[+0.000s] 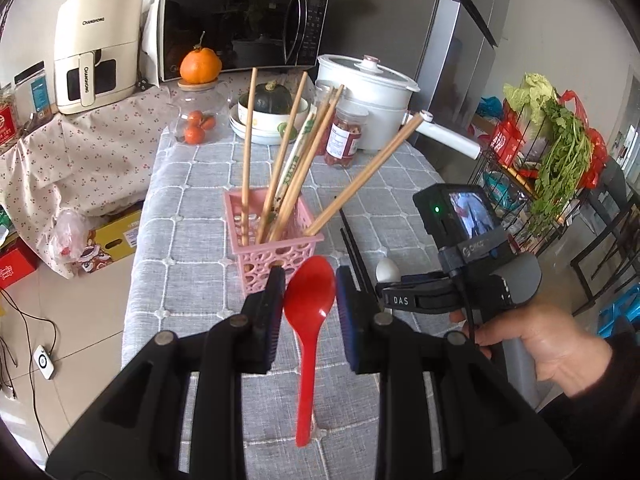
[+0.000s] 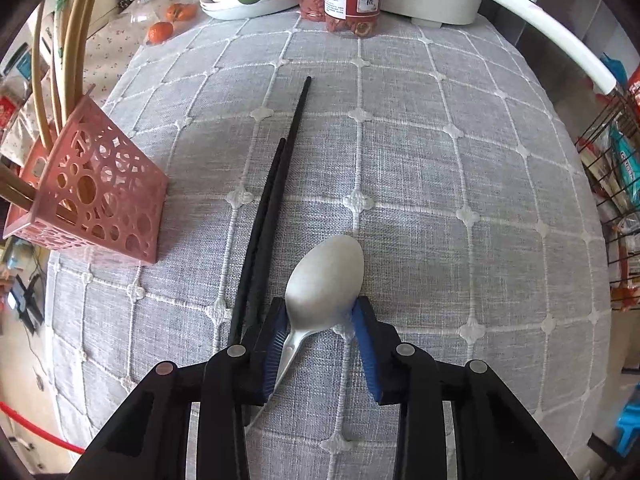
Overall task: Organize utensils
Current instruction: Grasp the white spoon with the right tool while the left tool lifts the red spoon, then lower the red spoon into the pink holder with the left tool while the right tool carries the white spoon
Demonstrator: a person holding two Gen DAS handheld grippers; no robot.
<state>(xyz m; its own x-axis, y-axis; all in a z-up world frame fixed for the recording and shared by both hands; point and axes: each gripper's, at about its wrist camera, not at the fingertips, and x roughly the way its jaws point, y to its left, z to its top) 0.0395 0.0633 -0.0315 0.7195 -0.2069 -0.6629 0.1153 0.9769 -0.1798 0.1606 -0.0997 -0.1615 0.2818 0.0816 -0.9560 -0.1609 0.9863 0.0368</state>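
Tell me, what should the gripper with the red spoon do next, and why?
Probably carry the red spoon forward over the pink basket and lower it in. The left gripper holds the spoon by the bowl, off the cloth, and the basket stands just ahead, already holding wooden chopsticks.

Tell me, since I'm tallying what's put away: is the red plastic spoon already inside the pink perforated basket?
No, the red plastic spoon is between the left gripper's pads, outside the pink perforated basket.

Your metal spoon [image 2: 326, 276] hides its handle under the right gripper [image 2: 320, 316]; beside the spoon, the black chopsticks [image 2: 276, 184] vanish there too. Behind them, jar tops are cropped.
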